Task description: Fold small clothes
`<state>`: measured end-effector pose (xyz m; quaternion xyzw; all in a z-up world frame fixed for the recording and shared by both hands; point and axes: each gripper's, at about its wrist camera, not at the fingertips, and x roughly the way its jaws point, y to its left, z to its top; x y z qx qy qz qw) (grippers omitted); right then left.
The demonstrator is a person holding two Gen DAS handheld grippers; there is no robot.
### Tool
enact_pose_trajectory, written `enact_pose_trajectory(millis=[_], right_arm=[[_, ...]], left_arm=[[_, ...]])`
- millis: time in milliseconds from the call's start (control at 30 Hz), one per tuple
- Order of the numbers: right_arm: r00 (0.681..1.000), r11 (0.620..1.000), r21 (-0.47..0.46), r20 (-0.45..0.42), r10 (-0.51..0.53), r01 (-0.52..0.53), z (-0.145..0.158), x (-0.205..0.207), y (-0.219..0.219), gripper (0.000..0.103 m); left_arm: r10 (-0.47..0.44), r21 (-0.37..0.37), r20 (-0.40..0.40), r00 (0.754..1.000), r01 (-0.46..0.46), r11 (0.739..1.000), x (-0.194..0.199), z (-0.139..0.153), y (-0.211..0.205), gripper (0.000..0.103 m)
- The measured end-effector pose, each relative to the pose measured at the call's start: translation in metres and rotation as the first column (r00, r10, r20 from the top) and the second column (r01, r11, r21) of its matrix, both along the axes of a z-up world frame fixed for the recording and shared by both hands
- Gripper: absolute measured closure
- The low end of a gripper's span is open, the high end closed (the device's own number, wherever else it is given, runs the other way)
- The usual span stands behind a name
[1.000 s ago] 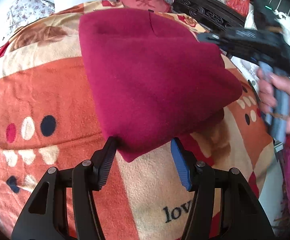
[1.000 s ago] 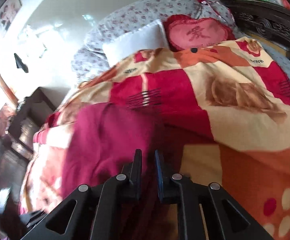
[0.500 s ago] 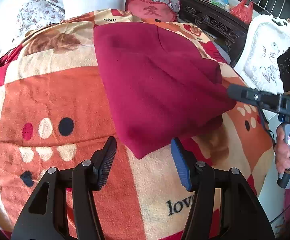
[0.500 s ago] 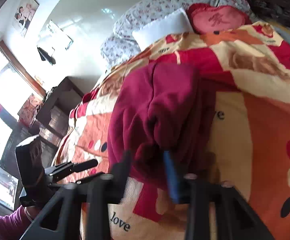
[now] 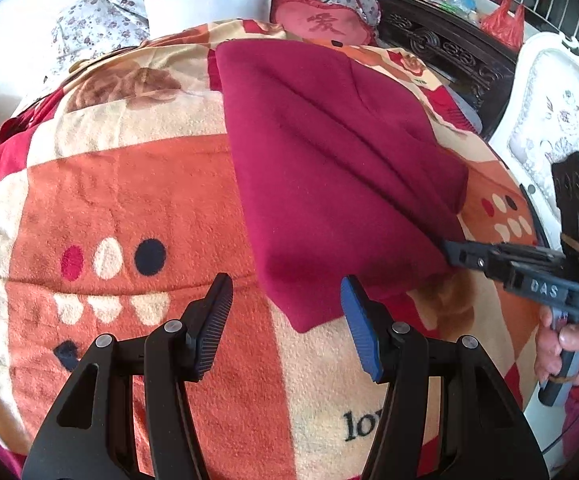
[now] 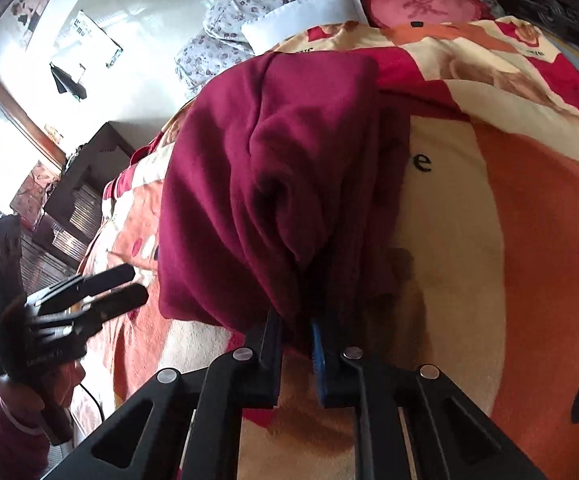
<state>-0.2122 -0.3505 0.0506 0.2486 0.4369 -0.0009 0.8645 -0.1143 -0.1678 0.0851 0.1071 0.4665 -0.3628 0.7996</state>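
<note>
Because it sprawls across the middle of the bed, the dark red fleece garment [image 5: 329,168] dominates both views, lying partly doubled on the plush orange, cream and red patterned blanket [image 5: 129,200]. It looks soft, thick and light, likely to slump and crease rather than hold an edge, so corners and hems seem the best places to grip. The right gripper [image 6: 295,328] is clamped on a bunched fold at the garment's near right edge, cloth gathered between its fingers. The left gripper [image 5: 287,320] hangs with jaws spread wide, empty, just short of the near corner. The yielding blanket may drag with the cloth. Behind lie a white pillow [image 5: 209,4], a red heart-shaped cushion [image 5: 321,24] and a dark carved wooden bed frame [image 5: 441,44]
</note>
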Motion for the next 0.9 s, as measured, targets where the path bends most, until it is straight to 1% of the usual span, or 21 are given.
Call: enact_pose_trajectory(millis=[100, 133, 167, 200, 233, 267, 333, 400, 433, 467, 500, 533, 567, 600, 633, 667, 700, 767, 833, 867, 900], right_arm=[[1.000, 0.999, -0.041, 0.021, 0.015, -0.015, 0.018, -0.004, 0.001, 0.091], [0.999, 0.998, -0.056, 0.035, 0.013, -0.011, 0.025, -0.006, 0.001, 0.089], [0.999, 0.997, -0.076, 0.050, 0.003, 0.001, 0.033, -0.008, 0.000, 0.073], [0.998, 0.995, -0.099, 0.065, -0.016, 0.023, 0.041, -0.010, -0.002, 0.047], [0.995, 0.991, -0.120, 0.091, -0.047, 0.058, 0.049, -0.012, -0.004, 0.039], [0.991, 0.989, -0.125, 0.117, -0.071, 0.085, 0.056, -0.013, -0.007, 0.033], [0.981, 0.985, -0.112, 0.157, -0.112, 0.130, 0.066, -0.006, -0.016, 0.032], [0.972, 0.981, -0.088, 0.175, -0.158, 0.176, 0.068, 0.010, -0.026, 0.021], [0.969, 0.980, -0.070, 0.181, -0.170, 0.185, 0.065, 0.017, -0.030, 0.019], [0.970, 0.981, -0.048, 0.167, -0.176, 0.186, 0.059, 0.029, -0.034, 0.018], [0.975, 0.982, -0.037, 0.132, -0.177, 0.184, 0.053, 0.042, -0.037, 0.018], [0.980, 0.982, -0.028, 0.084, -0.181, 0.184, 0.042, 0.055, -0.043, 0.018], [0.980, 0.981, -0.019, 0.060, -0.190, 0.191, 0.033, 0.062, -0.049, 0.018], [0.977, 0.979, 0.000, 0.048, -0.206, 0.206, 0.025, 0.066, -0.055, 0.018], [0.975, 0.976, 0.038, 0.040, -0.218, 0.216, 0.015, 0.069, -0.062, 0.018], [0.976, 0.975, 0.073, 0.033, -0.214, 0.211, 0.009, 0.072, -0.066, 0.018], [0.977, 0.973, 0.099, 0.029, -0.211, 0.207, 0.002, 0.074, -0.069, 0.018], [0.975, 0.968, 0.141, 0.039, -0.217, 0.209, -0.009, 0.074, -0.074, 0.017], [0.973, 0.965, 0.162, 0.073, -0.219, 0.205, -0.014, 0.070, -0.076, 0.017], [0.973, 0.965, 0.168, 0.080, -0.215, 0.200, -0.015, 0.069, -0.076, 0.017], [0.974, 0.966, 0.168, 0.084, -0.211, 0.195, -0.014, 0.069, -0.076, 0.021]], left_arm=[[0.007, -0.019, 0.002, 1.000, -0.007, 1.000, 0.006, 0.006, -0.001, 0.048], [0.010, -0.028, 0.001, 1.000, -0.010, 1.000, 0.010, 0.008, -0.001, 0.048], [0.015, -0.041, -0.004, 1.000, -0.015, 0.999, 0.014, 0.011, -0.001, 0.048], [0.019, -0.052, -0.011, 1.000, -0.020, 0.998, 0.017, 0.012, -0.002, 0.047], [0.028, -0.071, -0.027, 0.999, -0.030, 0.997, 0.024, 0.014, -0.003, 0.046], [0.035, -0.086, -0.043, 0.998, -0.039, 0.996, 0.030, 0.015, -0.004, 0.046], [0.054, -0.119, -0.086, 0.995, -0.064, 0.991, 0.044, 0.015, -0.007, 0.046], [0.076, -0.146, -0.133, 0.988, -0.095, 0.985, 0.060, 0.011, -0.011, 0.045], [0.090, -0.150, -0.154, 0.984, -0.113, 0.982, 0.067, 0.008, -0.013, 0.045], [0.103, -0.157, -0.180, 0.978, -0.132, 0.979, 0.074, 0.005, -0.014, 0.045], [0.110, -0.175, -0.215, 0.970, -0.149, 0.973, 0.082, 0.001, -0.016, 0.045], [0.111, -0.185, -0.230, 0.967, -0.156, 0.970, 0.086, -0.001, -0.018, 0.045], [0.114, -0.191, -0.242, 0.963, -0.163, 0.968, 0.090, -0.004, -0.020, 0.044], [0.118, -0.187, -0.245, 0.962, -0.166, 0.968, 0.093, -0.008, -0.024, 0.042], [0.117, -0.181, -0.238, 0.964, -0.162, 0.970, 0.095, -0.011, -0.029, 0.036], [0.116, -0.180, -0.226, 0.967, -0.158, 0.971, 0.095, -0.014, -0.033, 0.032], [0.115, -0.181, -0.217, 0.970, -0.155, 0.971, 0.095, -0.016, -0.035, 0.029], [0.104, -0.179, -0.216, 0.971, -0.145, 0.973, 0.099, -0.024, -0.043, 0.029], [0.109, -0.192, -0.236, 0.966, -0.156, 0.969, 0.104, -0.031, -0.045, 0.019], [0.118, -0.213, -0.262, 0.958, -0.176, 0.961, 0.107, -0.036, -0.045, 0.018], [0.115, -0.230, -0.287, 0.951, -0.185, 0.955, 0.109, -0.040, -0.045, 0.018]])
